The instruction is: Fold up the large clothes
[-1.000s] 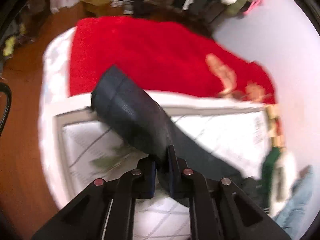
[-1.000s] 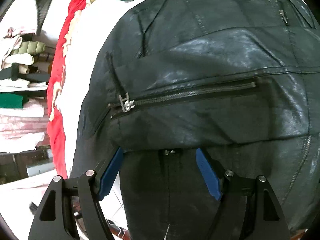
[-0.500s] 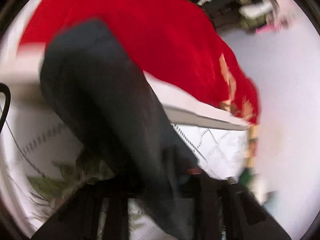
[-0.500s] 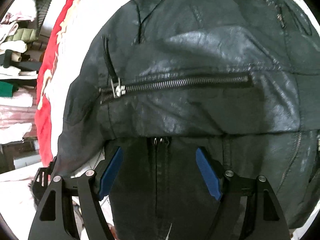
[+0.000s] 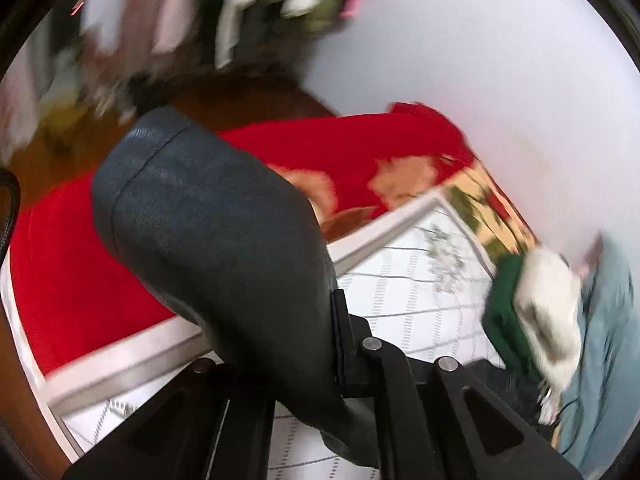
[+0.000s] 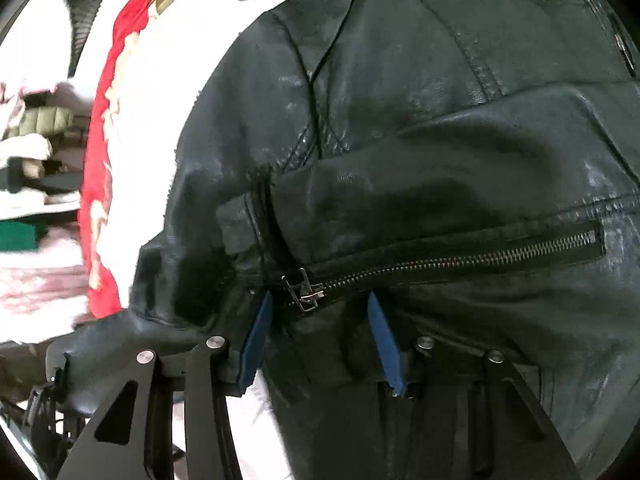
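A black leather jacket (image 6: 440, 128) lies spread on the white quilted bed and fills the right wrist view, with a zipped pocket (image 6: 460, 260) across it. My right gripper (image 6: 320, 308) hovers just over the jacket by the zipper pull, jaws partly open and empty, blue pads (image 6: 258, 344) showing. In the left wrist view my left gripper (image 5: 316, 312) is shut on the jacket's dark sleeve (image 5: 208, 216), which stands lifted above the bed, cuff end up.
A red blanket (image 5: 280, 148) with floral print covers the far part of the bed (image 5: 420, 280). A pile of green, white and pale blue clothes (image 5: 552, 320) lies at the right by the wall. Hanging clothes and wooden floor are beyond.
My left gripper has swung up and turned right with the sleeve, the view now blurred. My right gripper has narrowed and shifted left along the pocket toward the zipper pull.
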`<action>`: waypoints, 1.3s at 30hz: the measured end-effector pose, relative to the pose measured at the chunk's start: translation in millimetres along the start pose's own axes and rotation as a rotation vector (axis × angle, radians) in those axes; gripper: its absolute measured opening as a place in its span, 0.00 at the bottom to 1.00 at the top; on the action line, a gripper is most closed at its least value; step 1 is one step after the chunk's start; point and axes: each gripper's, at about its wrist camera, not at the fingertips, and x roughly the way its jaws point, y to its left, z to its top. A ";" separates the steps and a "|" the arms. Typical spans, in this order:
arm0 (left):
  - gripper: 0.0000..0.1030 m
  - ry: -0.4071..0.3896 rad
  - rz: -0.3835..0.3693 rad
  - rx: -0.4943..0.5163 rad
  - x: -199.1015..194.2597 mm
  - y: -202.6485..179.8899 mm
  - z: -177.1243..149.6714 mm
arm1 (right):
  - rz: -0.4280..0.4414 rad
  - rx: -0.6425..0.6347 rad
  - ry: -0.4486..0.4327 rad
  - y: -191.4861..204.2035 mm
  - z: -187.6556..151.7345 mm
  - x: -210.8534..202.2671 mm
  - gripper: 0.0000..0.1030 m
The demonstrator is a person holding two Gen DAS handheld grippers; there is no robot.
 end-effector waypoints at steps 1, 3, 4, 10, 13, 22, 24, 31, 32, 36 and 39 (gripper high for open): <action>0.04 -0.008 -0.016 0.053 -8.1 -19.3 0.0 | 0.050 0.014 0.004 -3.9 -0.4 -6.3 0.51; 0.04 -0.010 -0.066 0.139 -26.9 -54.9 -8.9 | 0.116 0.055 -0.011 -22.7 -4.5 -34.2 0.51; 0.04 -0.005 -0.097 0.191 -32.2 -82.3 -12.6 | 0.130 0.070 -0.032 -34.7 -7.5 -49.4 0.52; 0.05 0.158 -0.297 0.402 -32.8 -226.4 -83.0 | 0.108 0.208 -0.128 -137.2 -26.9 -132.3 0.52; 0.07 0.294 -0.359 0.486 -19.5 -291.0 -149.0 | 0.073 0.284 -0.157 -199.0 -35.2 -166.8 0.52; 0.51 0.552 -0.269 0.736 36.0 -376.7 -312.7 | -0.019 0.405 -0.224 -331.2 -43.4 -229.3 0.51; 0.86 0.583 -0.292 0.715 37.5 -376.1 -315.4 | -0.026 0.416 -0.231 -342.6 -44.0 -235.0 0.51; 0.88 0.557 -0.261 0.668 2.4 -343.5 -294.0 | 0.045 0.419 -0.207 -345.4 -32.2 -245.8 0.51; 0.88 0.537 -0.235 0.648 0.8 -334.7 -288.0 | 0.067 0.406 -0.209 -335.3 -25.7 -244.8 0.51; 0.88 0.409 -0.001 0.597 2.6 -279.6 -247.8 | 0.132 0.319 -0.213 -307.1 -1.7 -245.3 0.60; 0.88 0.377 0.169 0.609 29.0 -247.5 -233.3 | 0.069 0.242 -0.187 -284.3 17.9 -231.8 0.63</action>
